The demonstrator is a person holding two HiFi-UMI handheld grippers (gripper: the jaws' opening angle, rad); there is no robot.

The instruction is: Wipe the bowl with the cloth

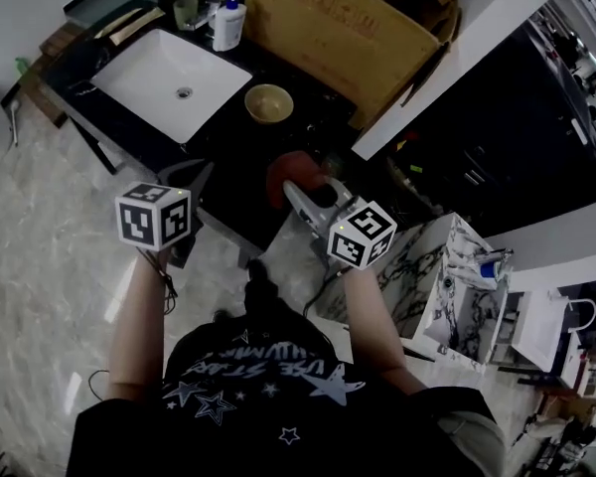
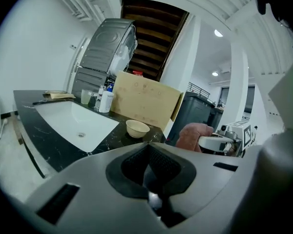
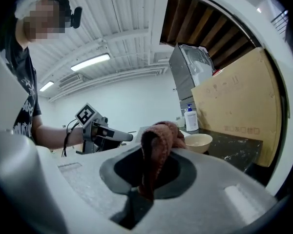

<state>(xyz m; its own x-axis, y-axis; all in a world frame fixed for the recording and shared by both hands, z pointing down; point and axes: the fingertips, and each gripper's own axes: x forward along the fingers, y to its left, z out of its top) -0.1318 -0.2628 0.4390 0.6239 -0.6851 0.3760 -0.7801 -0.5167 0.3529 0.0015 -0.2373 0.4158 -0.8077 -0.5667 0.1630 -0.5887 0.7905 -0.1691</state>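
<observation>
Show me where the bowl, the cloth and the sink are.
bowl [image 1: 269,103], head view, on its hollow inside.
cloth [image 3: 162,133], right gripper view, on the bunched top fold.
sink [image 1: 149,68], head view, on the bare white basin wall.

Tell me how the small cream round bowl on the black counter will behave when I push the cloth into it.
The small cream round bowl stands loose on the glossy black counter, so it will probably slide under a sideways push. It looks rigid, likely ceramic, so chippable. Its low, wide shape should resist tipping.
</observation>
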